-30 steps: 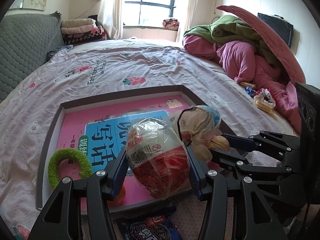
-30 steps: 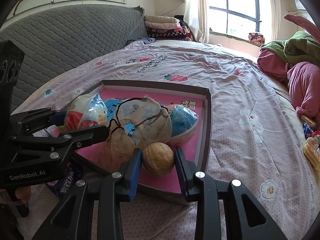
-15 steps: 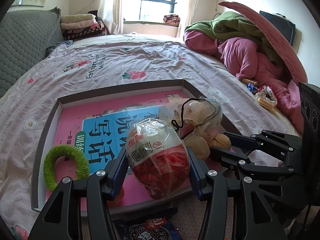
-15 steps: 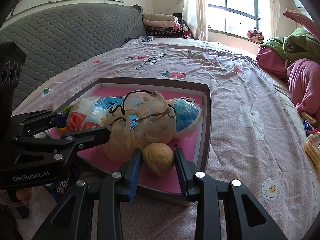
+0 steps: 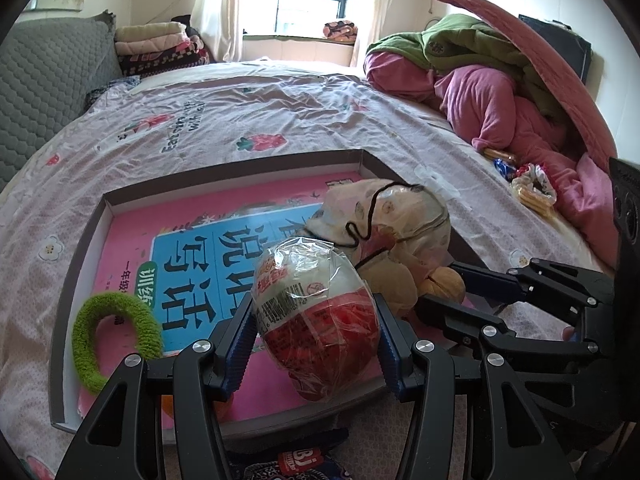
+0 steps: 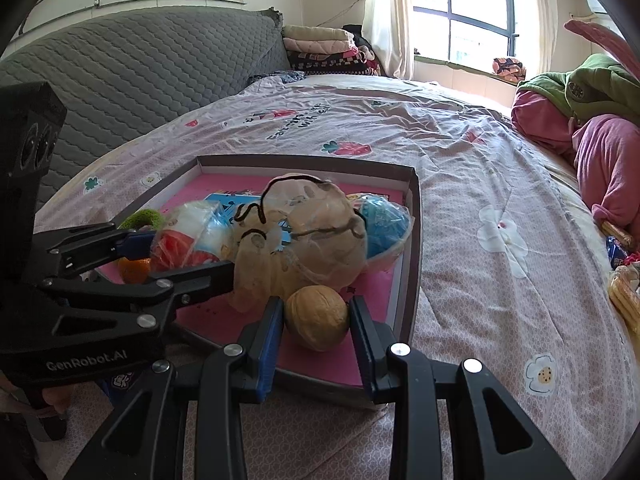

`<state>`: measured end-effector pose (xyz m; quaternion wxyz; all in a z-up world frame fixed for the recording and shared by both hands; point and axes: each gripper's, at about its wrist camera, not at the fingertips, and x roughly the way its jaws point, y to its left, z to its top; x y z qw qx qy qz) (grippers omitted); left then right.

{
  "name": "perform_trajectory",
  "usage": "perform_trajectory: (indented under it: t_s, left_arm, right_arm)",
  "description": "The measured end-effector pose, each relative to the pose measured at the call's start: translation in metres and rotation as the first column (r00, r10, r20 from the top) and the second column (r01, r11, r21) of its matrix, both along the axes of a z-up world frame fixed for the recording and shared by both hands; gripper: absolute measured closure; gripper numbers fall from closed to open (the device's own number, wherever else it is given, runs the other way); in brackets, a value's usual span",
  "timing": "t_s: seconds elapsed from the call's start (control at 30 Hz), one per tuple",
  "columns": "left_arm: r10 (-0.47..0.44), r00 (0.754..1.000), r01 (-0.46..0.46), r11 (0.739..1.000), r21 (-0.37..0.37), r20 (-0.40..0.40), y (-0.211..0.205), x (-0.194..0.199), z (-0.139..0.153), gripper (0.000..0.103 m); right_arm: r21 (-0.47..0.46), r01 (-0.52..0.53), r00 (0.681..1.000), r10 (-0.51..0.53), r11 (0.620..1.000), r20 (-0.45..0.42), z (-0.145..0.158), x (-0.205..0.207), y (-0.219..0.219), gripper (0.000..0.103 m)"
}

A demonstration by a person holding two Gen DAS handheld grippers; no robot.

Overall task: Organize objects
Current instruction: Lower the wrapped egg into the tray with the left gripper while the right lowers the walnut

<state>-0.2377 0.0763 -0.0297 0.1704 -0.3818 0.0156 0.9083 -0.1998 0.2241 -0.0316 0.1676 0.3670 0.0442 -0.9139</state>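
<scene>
A shallow grey-rimmed box (image 5: 236,168) with a pink book lining its floor lies on the bed. My left gripper (image 5: 314,328) is shut on a plastic-wrapped red and white snack pack (image 5: 316,312), held over the box's near edge. My right gripper (image 6: 316,320) is shut on a walnut (image 6: 318,316) over the box's near right corner; the walnut also shows in the left wrist view (image 5: 444,282). A beige drawstring bag (image 6: 304,232) and a blue wrapped ball (image 6: 384,226) lie in the box. A green fuzzy ring (image 5: 108,332) lies at its left.
A dark blue snack packet (image 5: 296,464) lies on the bed just before the box. Pink and green bedding (image 5: 500,80) is piled at the far right, with snack packets (image 5: 528,188) beside it. A grey quilted headboard (image 6: 132,68) stands at the left.
Both grippers have drawn back a little and risen slightly, each still holding its object. The box now sits a bit farther off in both views.
</scene>
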Motion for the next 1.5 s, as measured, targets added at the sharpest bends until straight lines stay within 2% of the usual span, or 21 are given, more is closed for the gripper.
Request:
perform_trajectory:
  t_s: [1.03,1.33,1.5]
  left_arm:
    - [0.011,1.000,-0.011,0.999,-0.035,0.016,-0.002,0.007,-0.007,0.047]
    - [0.018,1.000,-0.017,0.998,-0.064,0.003,0.002,0.010,-0.003,0.047]
    - [0.019,1.000,-0.019,0.998,-0.054,0.007,0.002,0.012,-0.001,0.047]
  right_arm:
    - [0.009,0.046,0.999,-0.046,0.999,0.028,0.006,0.005,0.007,0.069]
    - [-0.064,0.064,0.997,-0.061,0.996,0.046,0.014,0.006,0.019,0.069]
    - [-0.077,0.085,0.995,-0.082,0.993,0.051,0.016,0.007,0.024,0.069]
